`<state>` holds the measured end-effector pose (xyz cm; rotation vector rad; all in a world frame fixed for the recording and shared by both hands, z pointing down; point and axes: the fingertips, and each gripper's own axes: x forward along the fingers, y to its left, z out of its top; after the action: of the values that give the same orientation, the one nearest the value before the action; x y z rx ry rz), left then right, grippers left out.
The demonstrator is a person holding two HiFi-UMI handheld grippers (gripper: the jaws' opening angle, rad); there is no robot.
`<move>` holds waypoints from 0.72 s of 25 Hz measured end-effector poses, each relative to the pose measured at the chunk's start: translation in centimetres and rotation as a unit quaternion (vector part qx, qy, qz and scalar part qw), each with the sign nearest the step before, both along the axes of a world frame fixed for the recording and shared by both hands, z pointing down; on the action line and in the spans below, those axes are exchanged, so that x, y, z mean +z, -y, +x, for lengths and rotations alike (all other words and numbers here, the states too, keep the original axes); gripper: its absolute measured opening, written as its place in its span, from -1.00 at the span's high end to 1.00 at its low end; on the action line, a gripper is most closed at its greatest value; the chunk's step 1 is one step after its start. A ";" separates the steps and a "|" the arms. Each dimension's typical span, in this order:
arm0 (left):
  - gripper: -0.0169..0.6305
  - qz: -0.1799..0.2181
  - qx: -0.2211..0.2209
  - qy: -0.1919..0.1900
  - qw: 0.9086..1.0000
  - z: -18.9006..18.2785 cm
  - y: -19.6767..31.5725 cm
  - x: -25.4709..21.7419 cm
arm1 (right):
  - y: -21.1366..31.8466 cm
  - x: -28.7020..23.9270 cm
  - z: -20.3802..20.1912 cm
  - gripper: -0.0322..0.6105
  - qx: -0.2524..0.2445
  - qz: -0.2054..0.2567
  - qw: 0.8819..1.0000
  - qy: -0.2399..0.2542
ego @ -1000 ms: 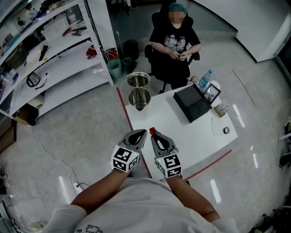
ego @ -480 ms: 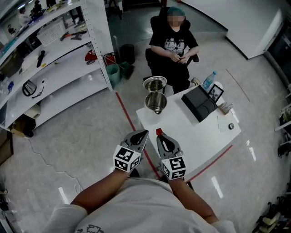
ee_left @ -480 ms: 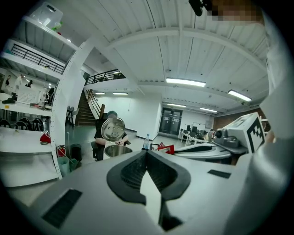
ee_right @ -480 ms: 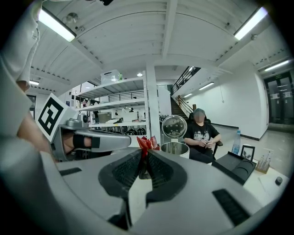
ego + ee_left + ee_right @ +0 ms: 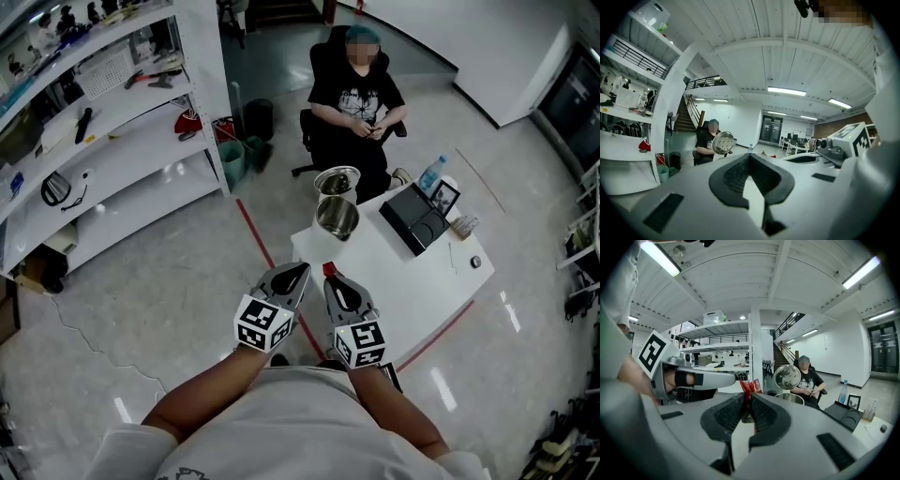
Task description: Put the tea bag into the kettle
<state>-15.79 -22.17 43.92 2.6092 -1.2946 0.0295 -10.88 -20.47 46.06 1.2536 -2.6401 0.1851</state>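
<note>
Red tea bag | pinched in right gripper, protruding forward | left gripper closed, empty | kettle ahead

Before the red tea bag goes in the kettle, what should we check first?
1. Grip: the right gripper is shut on the red tea bag. Ok.
2. Opening: the kettle has its lid tipped up, mouth showing. Ok.
3. Tea bag above the kettle: not ok; the kettle stands further ahead on the table.
4. Other hand clear: the left gripper is shut, empty, beside the right one. Ok.
5. Water in the kettle: cannot tell.
</note>
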 end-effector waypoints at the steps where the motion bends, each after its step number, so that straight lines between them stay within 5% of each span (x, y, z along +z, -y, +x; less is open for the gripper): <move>1: 0.91 0.001 0.000 0.000 1.000 -0.2 0.1 -0.2 | 0.1 -0.2 -0.3 0.77 0.000 -0.001 1.000 0.005; 18: 0.91 -0.008 -0.002 0.013 1.000 0.1 5.9 0.7 | 6.6 -0.6 -0.2 0.77 -0.006 0.014 1.000 0.011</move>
<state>-15.65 -28.04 44.63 2.6018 -1.3030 0.0734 -11.11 -27.07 45.43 1.2507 -2.6781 0.1613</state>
